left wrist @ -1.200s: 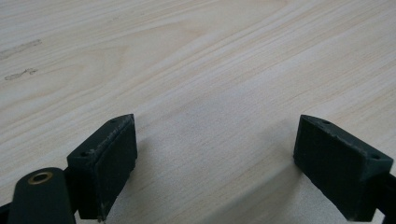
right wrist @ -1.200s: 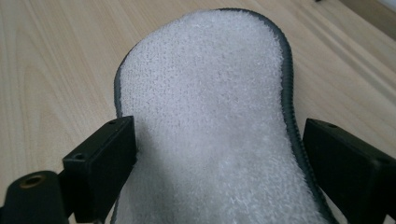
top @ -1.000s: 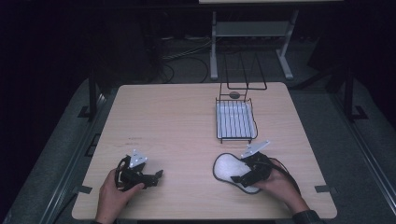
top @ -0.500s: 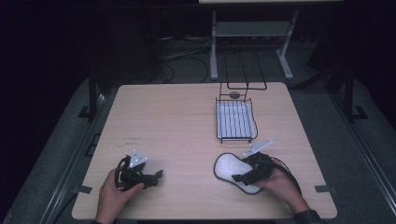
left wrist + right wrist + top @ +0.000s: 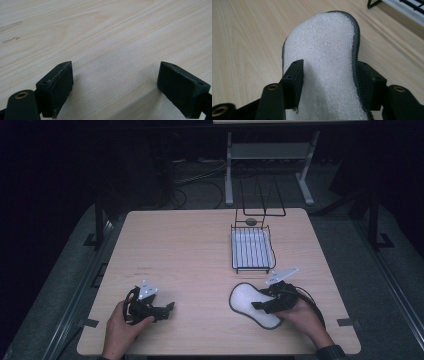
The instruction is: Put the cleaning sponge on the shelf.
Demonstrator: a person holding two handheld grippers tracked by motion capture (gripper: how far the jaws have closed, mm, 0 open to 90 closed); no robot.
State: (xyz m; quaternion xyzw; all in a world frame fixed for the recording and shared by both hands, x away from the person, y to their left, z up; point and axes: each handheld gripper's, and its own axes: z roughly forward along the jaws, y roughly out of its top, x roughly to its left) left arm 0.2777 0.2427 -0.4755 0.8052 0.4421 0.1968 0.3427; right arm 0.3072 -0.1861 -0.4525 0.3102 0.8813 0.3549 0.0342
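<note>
Now your right gripper (image 5: 261,304) has the white insole (image 5: 252,304) between its jaws, where a second ago it sat over the insole's right edge without quite closing in. In the right gripper view the jaws stand on either side of the insole (image 5: 324,57), touching its stitched grey rim, and the terry top bows upward between them, so you seem to be pinching it across its width. In the high view the insole lies at lower right of centre on the wooden table (image 5: 190,250), just below the wire rack (image 5: 252,249). It has barely shifted on the table, so I judge the grasp is only now made and the lift is next. Your left gripper (image 5: 167,309) has stayed put at lower left, jaws spread wide over bare wood, holding nothing.
</note>
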